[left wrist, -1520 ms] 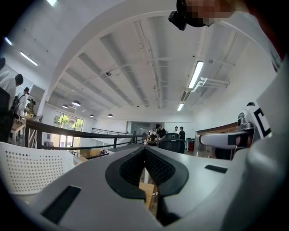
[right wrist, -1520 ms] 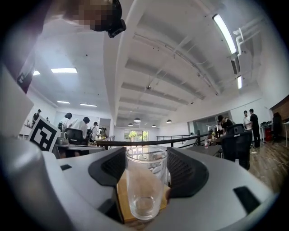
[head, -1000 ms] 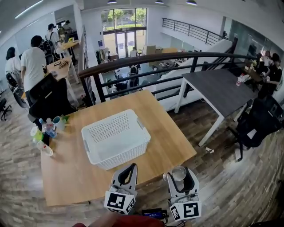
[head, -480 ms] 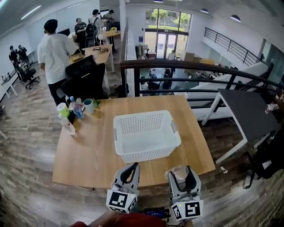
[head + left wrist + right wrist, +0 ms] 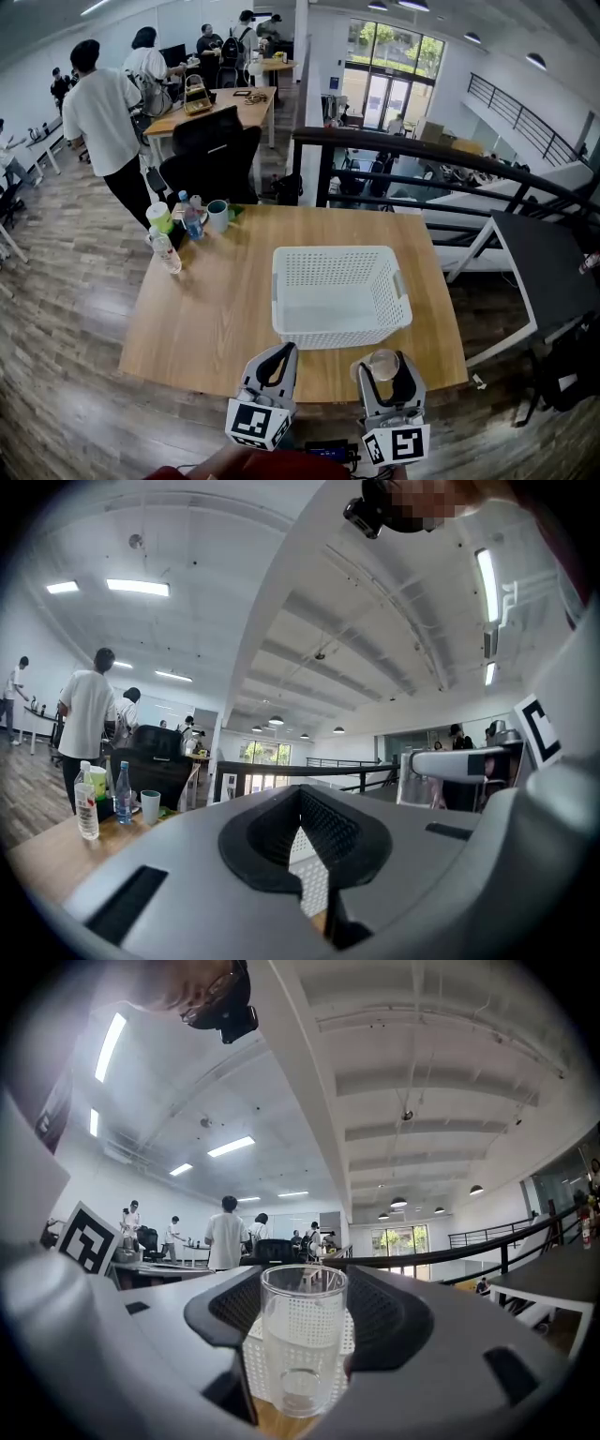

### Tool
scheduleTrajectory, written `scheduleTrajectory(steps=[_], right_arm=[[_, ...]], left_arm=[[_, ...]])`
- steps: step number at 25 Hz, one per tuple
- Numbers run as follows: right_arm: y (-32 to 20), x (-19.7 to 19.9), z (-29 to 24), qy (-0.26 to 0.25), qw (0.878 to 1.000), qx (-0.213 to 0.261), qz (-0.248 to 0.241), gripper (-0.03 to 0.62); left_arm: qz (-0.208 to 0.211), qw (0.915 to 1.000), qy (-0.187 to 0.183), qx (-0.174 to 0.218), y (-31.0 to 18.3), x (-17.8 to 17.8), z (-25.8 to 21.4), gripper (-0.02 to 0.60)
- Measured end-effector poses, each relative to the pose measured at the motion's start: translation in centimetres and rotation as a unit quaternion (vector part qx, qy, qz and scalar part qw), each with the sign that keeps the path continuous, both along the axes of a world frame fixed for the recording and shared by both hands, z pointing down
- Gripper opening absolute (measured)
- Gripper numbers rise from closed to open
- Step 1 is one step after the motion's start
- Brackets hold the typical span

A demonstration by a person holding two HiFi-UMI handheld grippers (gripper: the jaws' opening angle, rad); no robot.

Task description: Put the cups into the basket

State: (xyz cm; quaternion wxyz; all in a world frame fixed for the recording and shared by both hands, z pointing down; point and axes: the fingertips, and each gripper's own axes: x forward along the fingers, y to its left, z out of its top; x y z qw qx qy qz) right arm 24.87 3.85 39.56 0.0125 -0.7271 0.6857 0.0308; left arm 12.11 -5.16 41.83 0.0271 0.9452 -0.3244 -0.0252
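A white perforated basket stands empty on the wooden table, right of its middle. My right gripper hovers at the table's near edge, shut on a clear glass cup held upright between its black pads. The left gripper hangs beside it on the left, shut with nothing in it. Its pads frame a sliver of the basket beyond. A pale mug stands at the table's far left corner.
Water bottles and a green-lidded cup cluster by the mug. A black railing runs behind the table, black office chairs stand at the back left, and people stand beyond. A grey table is to the right.
The head view has swung, so the table and basket have shifted rightward in frame and now sit straight ahead. Both grippers keep their places, the right one still holding the glass.
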Motion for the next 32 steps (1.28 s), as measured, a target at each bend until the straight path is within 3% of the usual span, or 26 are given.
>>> scheduleTrajectory(steps=[24,32], right_arm=[[-10.2,-1.7,0.4,0.0,1.0,-0.015,0.0,0.276],[-12.1,-0.3,0.0,0.001,1.0,-0.011,-0.009,0.276]], left_arm=[[0.0,0.9998,0.014,-0.015,-10.6,-1.0,0.1,0.006],[-0.014,0.9997,0.015,-0.012,-12.2,-0.3,-0.4,0.006]])
